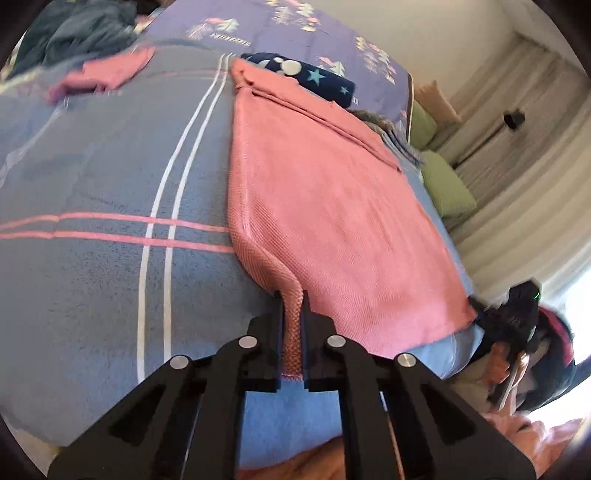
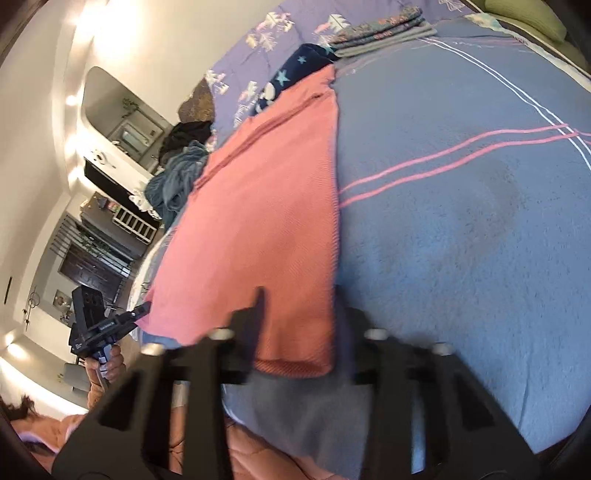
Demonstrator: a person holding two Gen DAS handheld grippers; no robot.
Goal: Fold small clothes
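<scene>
A pink knit cloth (image 1: 325, 206) lies flat on the blue-grey striped blanket (image 1: 92, 166), its near edge toward me. My left gripper (image 1: 293, 295) is shut on the cloth's near left corner, and a ridge of fabric is pinched between the black fingers. In the right wrist view the same cloth (image 2: 258, 206) reaches my right gripper (image 2: 301, 295). That gripper is blurred, its fingers stand apart, and the near right corner lies flat between them. The left gripper (image 2: 142, 310) also shows there, held by a hand at the cloth's other corner.
A folded navy garment with stars (image 1: 314, 77) lies at the cloth's far end. Another pink garment (image 1: 107, 70) and a heap of blue-grey clothes (image 1: 74, 33) sit far left. A folded stack (image 2: 380, 33) rests beyond. Green pillows (image 1: 447, 184) line the bed's right side.
</scene>
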